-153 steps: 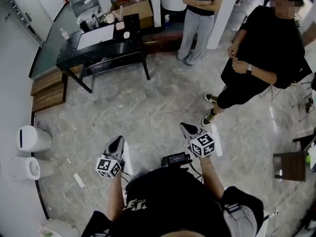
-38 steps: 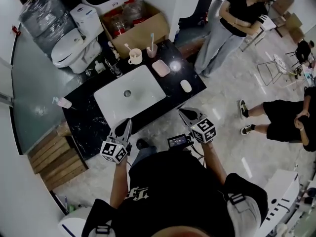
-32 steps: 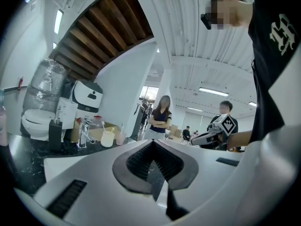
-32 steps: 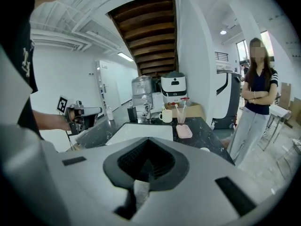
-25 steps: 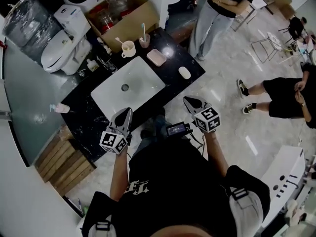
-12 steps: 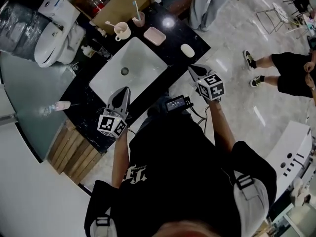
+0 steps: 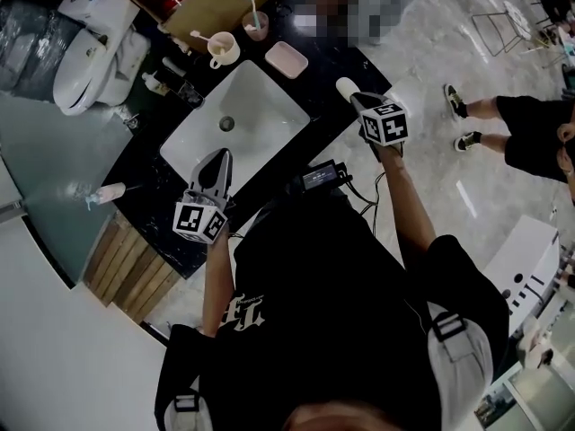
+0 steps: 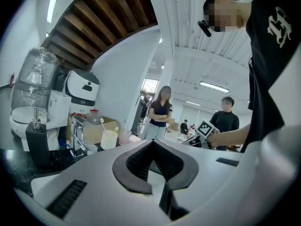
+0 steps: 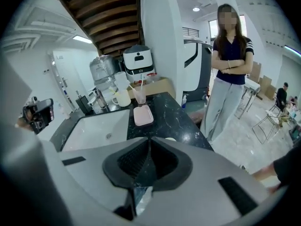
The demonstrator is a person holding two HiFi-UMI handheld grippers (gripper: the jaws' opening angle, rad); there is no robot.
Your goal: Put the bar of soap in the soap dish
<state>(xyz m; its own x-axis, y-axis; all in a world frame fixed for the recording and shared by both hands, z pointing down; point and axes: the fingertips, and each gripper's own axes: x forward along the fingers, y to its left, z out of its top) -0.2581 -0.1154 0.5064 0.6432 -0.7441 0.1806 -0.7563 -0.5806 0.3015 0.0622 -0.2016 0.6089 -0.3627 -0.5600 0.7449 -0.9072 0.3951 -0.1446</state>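
While the head view takes in the whole black marble counter [image 7: 334,61], each gripper view catches only part of it. From above, the white bar of soap [image 7: 343,86] lies near the counter's right edge, right at the tip of the right gripper [image 7: 355,99]; whether they touch cannot be told. The pink soap dish [image 7: 287,58] sits apart from the soap, beside the white basin [image 7: 260,92].

In the right gripper view the jaws are pressed together with nothing between them. The soap is only a pale sliver over their tip, with the dish beyond.

Over the basin's near rim hangs the left gripper [image 7: 220,155], and its own view shows its jaws closed together and empty. That view alone shows the chrome faucet [image 8: 77,142] and black pump dispenser [image 8: 36,142] side-on.

White print on the wearer's black shirt [image 7: 247,311] is too small to read.
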